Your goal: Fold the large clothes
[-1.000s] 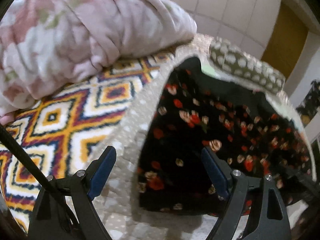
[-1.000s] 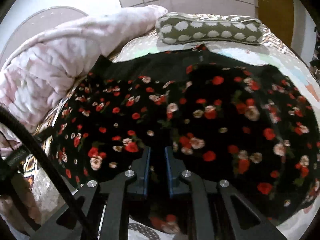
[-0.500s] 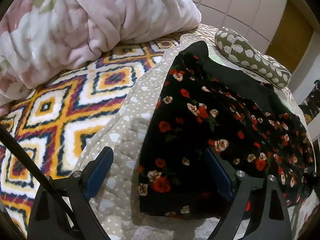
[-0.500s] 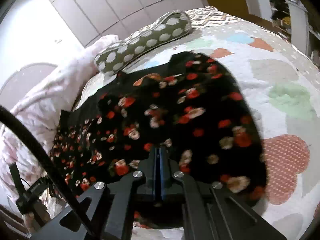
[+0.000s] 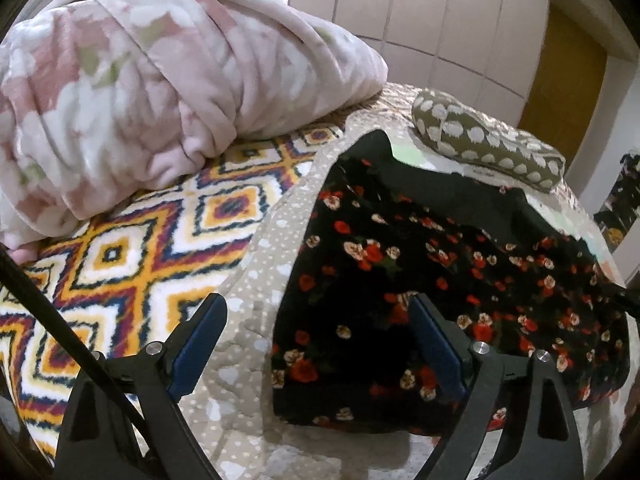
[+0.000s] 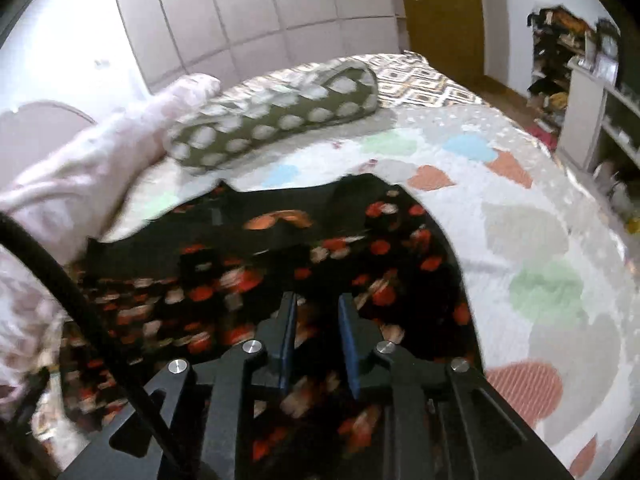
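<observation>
A black garment with red and white flowers lies folded flat on the bed quilt; it also shows in the right wrist view. My left gripper is wide open and empty, hovering over the garment's near left edge. My right gripper has its jaws a little apart above the garment's near edge, with nothing between them.
A pink fleece blanket is heaped at the left on a bright diamond-pattern cover. An olive spotted pillow lies behind the garment, also in the right wrist view. Shelves stand right of the bed.
My right gripper was shut on the garment's edge, carried it to the right, and has now opened and let go. My left gripper stayed open and rose slightly.
</observation>
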A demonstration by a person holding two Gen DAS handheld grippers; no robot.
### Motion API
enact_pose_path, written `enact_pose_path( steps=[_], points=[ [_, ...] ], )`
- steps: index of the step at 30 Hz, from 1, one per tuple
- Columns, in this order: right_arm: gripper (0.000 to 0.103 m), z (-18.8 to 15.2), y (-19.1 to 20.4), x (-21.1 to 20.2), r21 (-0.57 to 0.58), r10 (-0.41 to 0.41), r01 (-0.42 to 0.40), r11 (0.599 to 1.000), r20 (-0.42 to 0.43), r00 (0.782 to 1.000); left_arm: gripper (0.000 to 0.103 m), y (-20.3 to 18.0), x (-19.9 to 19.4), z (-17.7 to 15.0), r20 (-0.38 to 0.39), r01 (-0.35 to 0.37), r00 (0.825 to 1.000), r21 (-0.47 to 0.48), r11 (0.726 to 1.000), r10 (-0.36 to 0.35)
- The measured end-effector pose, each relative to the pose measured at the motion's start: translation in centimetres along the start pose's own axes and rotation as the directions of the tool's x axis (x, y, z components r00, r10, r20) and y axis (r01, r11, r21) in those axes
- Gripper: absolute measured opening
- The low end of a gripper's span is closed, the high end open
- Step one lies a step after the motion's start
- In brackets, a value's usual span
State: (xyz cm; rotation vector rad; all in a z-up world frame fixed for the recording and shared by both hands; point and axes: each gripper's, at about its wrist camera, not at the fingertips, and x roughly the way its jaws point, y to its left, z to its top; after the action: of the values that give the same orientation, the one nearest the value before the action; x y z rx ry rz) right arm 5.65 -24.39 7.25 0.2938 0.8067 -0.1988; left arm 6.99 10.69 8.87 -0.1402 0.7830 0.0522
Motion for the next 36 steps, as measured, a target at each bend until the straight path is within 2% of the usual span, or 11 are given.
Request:
enact_pose_path(
  steps=[2,5,6,7,11,14,19,26,29,33,36],
  points=[
    [0.017,0.4,-0.8,2.4,-0.027,-0.012,0.01,1.0,-0.064,0.998,0.091,-0.3,0.7,-0.1,-0.018,-0.006,1.0,0.01,1.0,0.006],
    [0.007,0.7,-3.9,5.4,-0.091,-0.251,0.242,0.966,-0.109,0.962,0.091,-0.3,1.2,-0.3,-0.036,-0.014,0.999,0.013,1.0,0.015],
    [0.0,1.0,-6.1,5.8,-0.042,-0.309,0.306,0.951,-0.123,0.943,0.091,-0.3,1.4,-0.3,-0.04,-0.012,0.999,0.011,1.0,0.012],
    [0.0,1.2,-7.3,5.8,0.003,-0.31,0.314,0.949,-0.14,0.94,0.091,-0.3,1.4,-0.3,-0.042,-0.011,0.999,0.011,1.0,0.012],
    [0.0,2.4,-8.2,3.6,0.086,-0.224,0.232,0.969,-0.09,0.97,0.091,-0.4,1.6,-0.4,-0.044,-0.014,0.999,0.007,1.0,0.014],
    [0.019,3.6,-6.9,2.2,0.063,-0.22,0.22,0.973,-0.009,0.975,0.091,-0.5,1.6,-0.4,-0.04,-0.019,0.999,0.012,1.0,0.02],
    [0.019,3.9,-4.5,1.9,0.026,-0.207,0.206,0.978,0.045,0.977,0.091,-0.7,1.0,-0.2,-0.01,-0.034,0.999,0.025,0.999,0.035],
    [0.035,-0.5,-2.6,-2.1,0.027,-0.047,0.046,0.999,0.054,0.997,0.091,-2.2,-1.8,-0.4,0.057,0.041,0.997,0.052,0.998,-0.044],
    [0.035,-2.8,-1.9,-3.4,0.0,-0.025,0.025,1.0,0.044,0.999,0.091,-3.4,-2.7,-0.9,0.068,0.074,0.995,0.07,0.995,-0.079],
    [0.047,-5.5,-1.2,-5.0,-0.03,-0.017,0.019,0.999,0.042,0.999,0.091,-4.7,-3.5,-1.8,0.062,0.12,0.99,0.089,0.989,-0.126],
    [0.047,-7.0,-1.3,-5.5,-0.022,-0.002,0.002,1.0,0.03,1.0,0.091,-5.7,-3.6,-2.9,0.03,0.15,0.988,0.1,0.984,-0.154]
  ],
)
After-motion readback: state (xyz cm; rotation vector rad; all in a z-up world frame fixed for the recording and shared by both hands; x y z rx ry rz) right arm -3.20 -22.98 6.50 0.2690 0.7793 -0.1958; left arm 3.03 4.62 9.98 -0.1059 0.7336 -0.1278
